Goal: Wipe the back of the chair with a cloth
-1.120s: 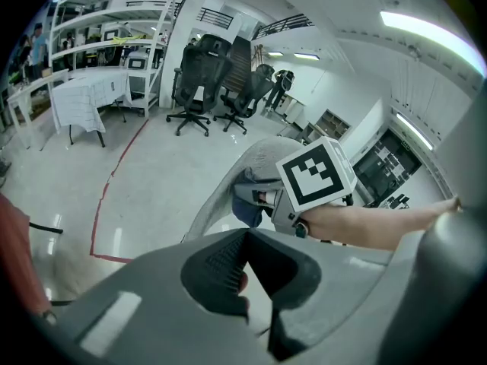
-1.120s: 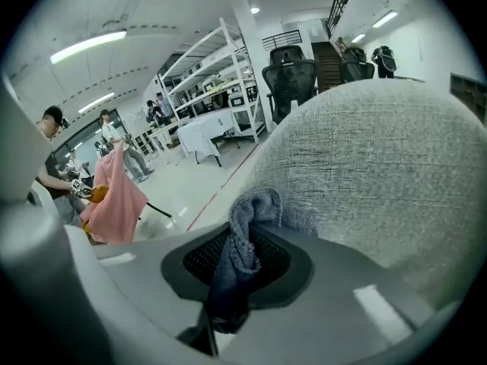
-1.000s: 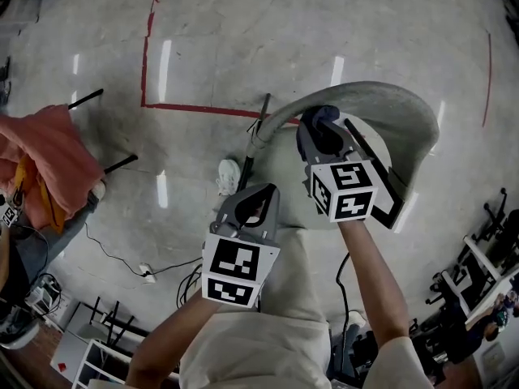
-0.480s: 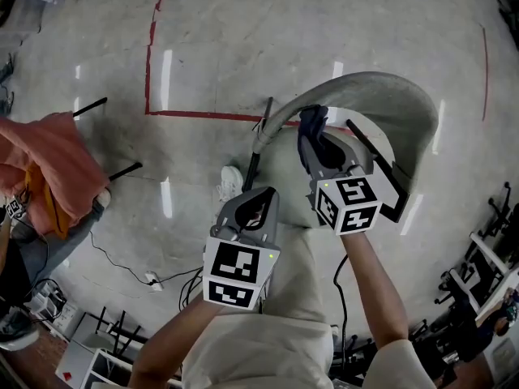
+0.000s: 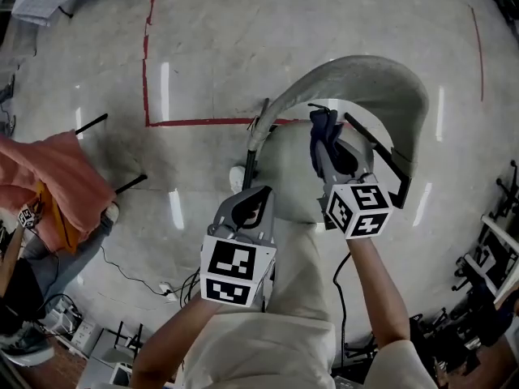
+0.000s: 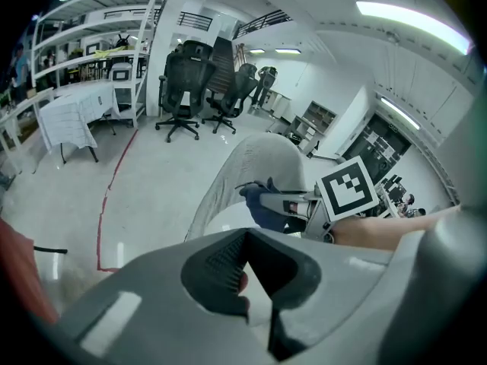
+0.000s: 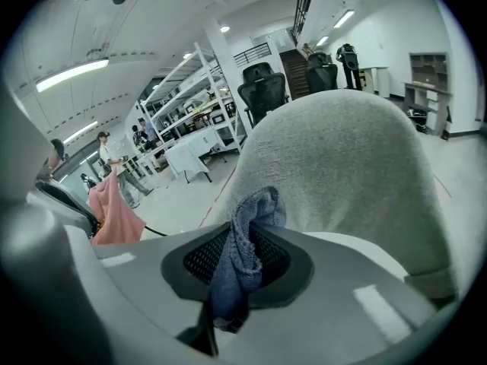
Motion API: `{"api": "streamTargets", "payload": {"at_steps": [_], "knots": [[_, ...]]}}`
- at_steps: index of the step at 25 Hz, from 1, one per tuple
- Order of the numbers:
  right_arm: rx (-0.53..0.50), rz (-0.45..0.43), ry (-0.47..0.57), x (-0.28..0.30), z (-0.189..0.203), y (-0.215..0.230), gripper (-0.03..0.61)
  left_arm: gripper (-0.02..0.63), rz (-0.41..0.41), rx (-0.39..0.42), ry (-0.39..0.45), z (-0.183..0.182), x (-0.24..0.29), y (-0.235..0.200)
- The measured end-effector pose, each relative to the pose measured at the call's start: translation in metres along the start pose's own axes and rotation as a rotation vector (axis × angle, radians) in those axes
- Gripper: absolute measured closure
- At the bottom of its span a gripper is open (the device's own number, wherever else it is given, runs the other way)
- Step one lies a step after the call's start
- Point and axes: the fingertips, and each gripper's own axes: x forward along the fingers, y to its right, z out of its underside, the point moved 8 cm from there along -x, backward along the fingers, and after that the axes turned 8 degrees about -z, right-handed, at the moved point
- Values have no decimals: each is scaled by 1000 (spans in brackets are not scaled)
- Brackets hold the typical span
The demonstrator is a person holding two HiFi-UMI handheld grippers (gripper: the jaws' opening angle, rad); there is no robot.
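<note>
A blue cloth [image 7: 245, 230] is clamped in the right hand-held gripper [image 7: 236, 263] and held at the inner face of the grey chair back [image 5: 357, 75]. The left hand-held gripper [image 6: 247, 272] is kept nearby, jaws together on nothing.

A dark blue cloth [image 7: 255, 207], crumpled into a narrow bunch, was held upright, pinched between the closed jaws of the right gripper [image 7: 240, 272]. It was seen just beside the chair back [image 5: 357, 75], a curved, grey fabric-covered shell at the right.
</note>
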Motion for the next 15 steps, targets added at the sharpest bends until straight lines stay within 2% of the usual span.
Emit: {"api": "streamTargets", "payload": {"at_steps": [7,15], "knots": [[134,136,38,-50,17,37,500,614,59,72,-9,-13,6,25],[212,259,50,-83,41,69,500,614,126,139,-41,-16,28,48]]}}
